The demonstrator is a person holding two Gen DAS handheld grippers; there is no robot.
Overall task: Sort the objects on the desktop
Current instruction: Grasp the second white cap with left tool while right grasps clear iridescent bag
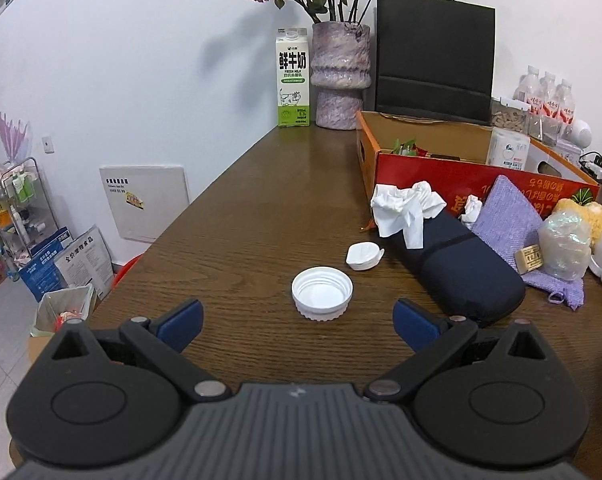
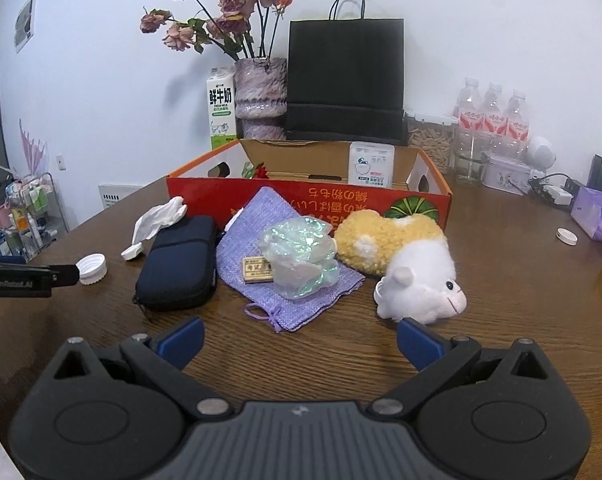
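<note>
From the left wrist we see our left gripper (image 1: 297, 322) spread wide and empty, a white lid (image 1: 321, 293) lying open side up on the table (image 1: 261, 200) just ahead. From the right wrist, our right gripper (image 2: 299, 338) gapes empty too, facing a purple pouch (image 2: 277, 264) and plush toy (image 2: 413, 276) before the red box (image 2: 309, 200).

Left tongs (image 1: 298, 322) spread wide, empty, right tongs (image 2: 300, 340) likewise
</note>
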